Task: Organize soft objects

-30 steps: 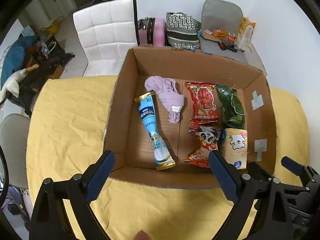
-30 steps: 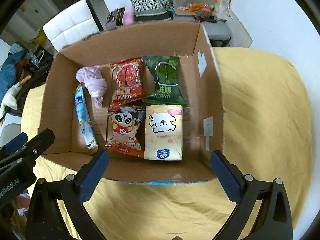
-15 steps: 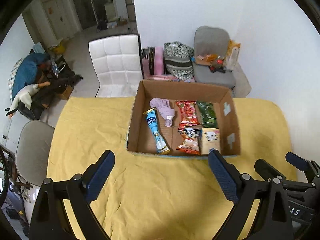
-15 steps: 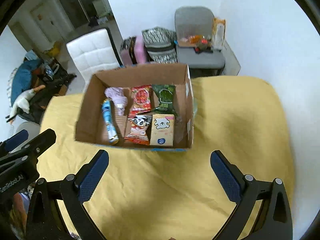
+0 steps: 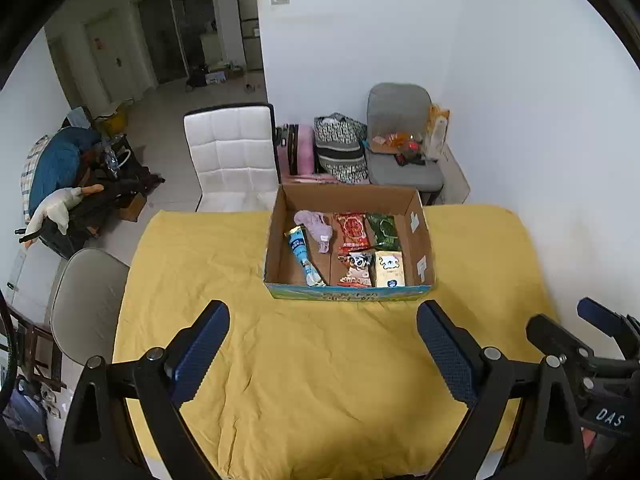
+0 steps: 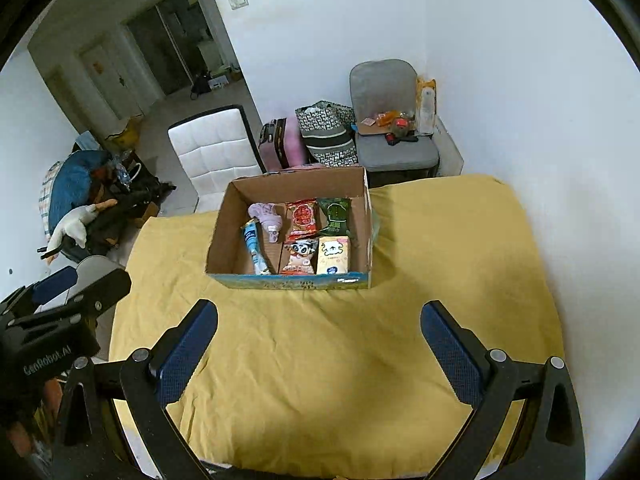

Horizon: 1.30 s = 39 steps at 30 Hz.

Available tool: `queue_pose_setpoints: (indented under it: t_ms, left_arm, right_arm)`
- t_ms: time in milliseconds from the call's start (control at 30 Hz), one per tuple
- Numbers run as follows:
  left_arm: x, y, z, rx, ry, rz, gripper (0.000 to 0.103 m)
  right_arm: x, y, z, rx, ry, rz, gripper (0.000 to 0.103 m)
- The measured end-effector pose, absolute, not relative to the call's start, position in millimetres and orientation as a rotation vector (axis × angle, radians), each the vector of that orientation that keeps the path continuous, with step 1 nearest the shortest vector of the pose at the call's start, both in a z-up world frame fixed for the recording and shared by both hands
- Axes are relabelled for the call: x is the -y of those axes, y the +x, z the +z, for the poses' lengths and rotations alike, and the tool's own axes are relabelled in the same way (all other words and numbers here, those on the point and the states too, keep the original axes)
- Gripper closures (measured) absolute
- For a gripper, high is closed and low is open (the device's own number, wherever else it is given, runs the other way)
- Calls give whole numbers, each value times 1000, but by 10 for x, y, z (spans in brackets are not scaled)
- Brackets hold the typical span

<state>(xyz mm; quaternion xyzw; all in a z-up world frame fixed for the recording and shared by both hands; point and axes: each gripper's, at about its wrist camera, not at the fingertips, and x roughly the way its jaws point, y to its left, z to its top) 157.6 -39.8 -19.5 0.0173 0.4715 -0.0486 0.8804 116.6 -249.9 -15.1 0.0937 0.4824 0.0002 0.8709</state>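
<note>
Both claws, left gripper (image 5: pixel 322 344) and right gripper (image 6: pixel 320 340), hung spread wide and empty above the yellow cloth (image 5: pixel 320 380), well back from the cardboard box (image 5: pixel 276 240) holding snack packets (image 5: pixel 352 232) and a purple cloth (image 5: pixel 316 224).

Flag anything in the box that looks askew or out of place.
In the cardboard box, the blue tube pack lies slanted and the purple cloth is bunched beside it, unfolded. The four snack packs sit in neat rows. Nothing looks spilled or damaged.
</note>
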Motion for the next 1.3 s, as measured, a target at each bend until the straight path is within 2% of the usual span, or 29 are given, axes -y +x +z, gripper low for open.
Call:
queue_pose_setpoints:
  t_ms: [233, 533, 1300]
  left_arm:
    - [355, 1488, -132, -960, 24, -81, 7]
    - [348, 1474, -166, -945, 34, -39, 7]
    - [257, 1580, -183, -935, 20, -13, 7]
  right_arm:
    - [2491, 914, 28, -991, 159, -13, 0]
    - [2460, 983, 251, -906, 116, -55, 0]
    - [2428, 1244, 245, -892, 107, -74, 0]
